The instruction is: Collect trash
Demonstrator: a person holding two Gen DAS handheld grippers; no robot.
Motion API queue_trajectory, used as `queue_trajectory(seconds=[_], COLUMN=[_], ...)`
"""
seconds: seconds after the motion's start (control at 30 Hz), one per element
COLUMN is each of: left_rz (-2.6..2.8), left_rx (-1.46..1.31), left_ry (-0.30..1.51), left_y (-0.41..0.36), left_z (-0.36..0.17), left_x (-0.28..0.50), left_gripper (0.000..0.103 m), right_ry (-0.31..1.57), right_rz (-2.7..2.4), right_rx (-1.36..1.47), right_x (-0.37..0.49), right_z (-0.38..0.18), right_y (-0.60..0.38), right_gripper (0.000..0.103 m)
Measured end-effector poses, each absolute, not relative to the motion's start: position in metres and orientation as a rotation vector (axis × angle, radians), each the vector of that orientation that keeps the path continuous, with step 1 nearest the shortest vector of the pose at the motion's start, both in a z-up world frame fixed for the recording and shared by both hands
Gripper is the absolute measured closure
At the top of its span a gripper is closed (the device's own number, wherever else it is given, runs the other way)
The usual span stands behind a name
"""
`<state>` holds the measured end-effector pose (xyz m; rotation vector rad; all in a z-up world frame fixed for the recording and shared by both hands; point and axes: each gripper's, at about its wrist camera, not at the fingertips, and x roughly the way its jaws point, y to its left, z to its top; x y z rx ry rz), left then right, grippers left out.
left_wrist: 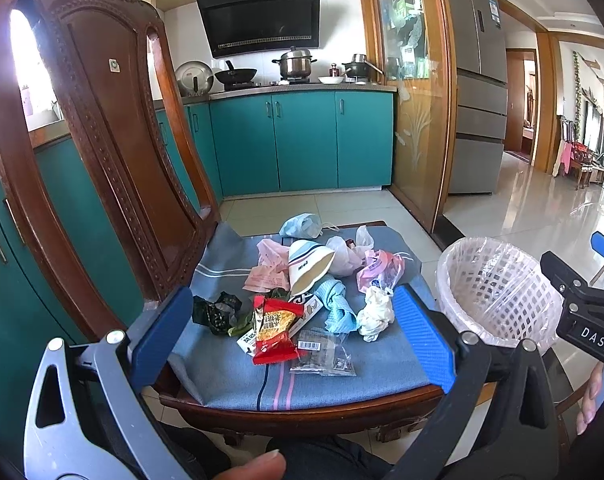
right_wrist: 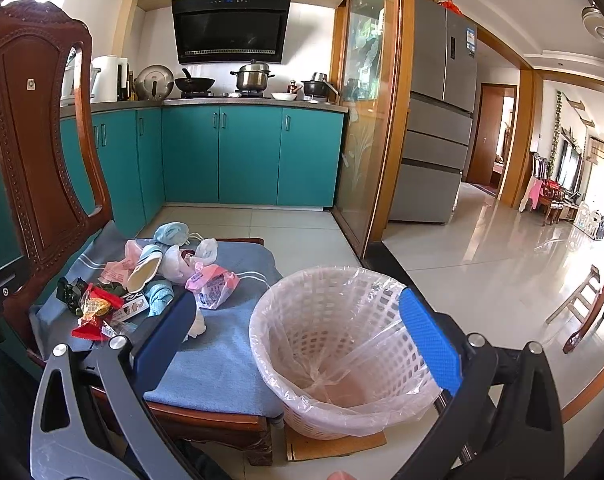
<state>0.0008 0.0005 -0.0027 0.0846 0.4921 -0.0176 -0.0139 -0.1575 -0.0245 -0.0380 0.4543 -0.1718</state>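
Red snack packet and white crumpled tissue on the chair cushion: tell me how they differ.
The glossy red snack packet carries printed pictures and text; the white crumpled tissue is plain. The packet lies fairly flat and long, while the tissue is balled into a lump. The packet sits near the middle front of the pile; the tissue lies toward the side of the white lattice bin. Both rest loose on the blue cushion, ungrasped.
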Motion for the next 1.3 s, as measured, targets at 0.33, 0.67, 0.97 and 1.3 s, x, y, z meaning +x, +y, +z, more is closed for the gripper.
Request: queue_trajectory(seconds=[0.33, 0.67, 0.97, 1.3], left_rz=[-0.017, -0.016, -0.015, -0.013], left_rx=[0.086, 0.082, 0.081, 0.08], left_ry=[0.502, 0.51, 0.512, 0.518], left_y=[-0.0003, -0.0013, -0.0005, -0.0001], left_z=[-0.0059, -0.008, -0.0082, -0.0098], left_x=[0.0011, 0.0007, 0.0007, 0.0012], left_gripper=[0.003, 0.003, 0.003, 0.003], right_ry=[0.455, 0.455, 0.455, 0.458], right_rz=[-0.163, -0.161, -0.16, -0.158], right_rx=[-0.032, -0.03, -0.029, -0.026], right_x=[-0.0134, -0.0136, -0.0139, -0.0138], right_z=[-0.0247, -0.0248, -0.0254, -0.0266], right_y=[-0.1595, -0.1591, -0.1593, -0.1596], right_gripper=[0.003, 0.003, 0.003, 0.003])
